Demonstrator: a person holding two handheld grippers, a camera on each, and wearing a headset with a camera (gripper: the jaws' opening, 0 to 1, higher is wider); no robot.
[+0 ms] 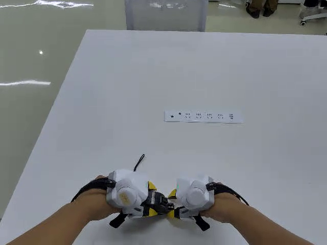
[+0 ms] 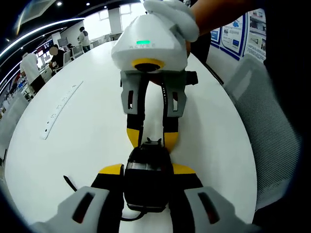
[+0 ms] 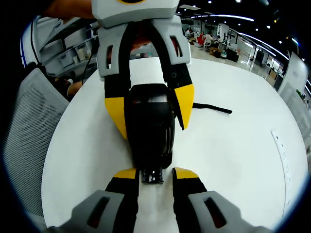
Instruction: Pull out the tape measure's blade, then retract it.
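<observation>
White, wide surface (image 1: 204,66) carries a flat white power strip (image 1: 203,116) well beyond the hands. Near its front edge, the left gripper (image 2: 148,170) clenches its yellow-tipped fingers on the black tape measure case (image 2: 148,182). The right gripper (image 3: 155,174) has its fingers flanking the metal blade hook (image 3: 152,177); whether they pinch it, I cannot tell.

Black tape measure (image 3: 149,126); left tongs (image 2: 148,169) and right tongs (image 3: 156,174) yellow-tipped grey; table (image 1: 204,66) white.
</observation>
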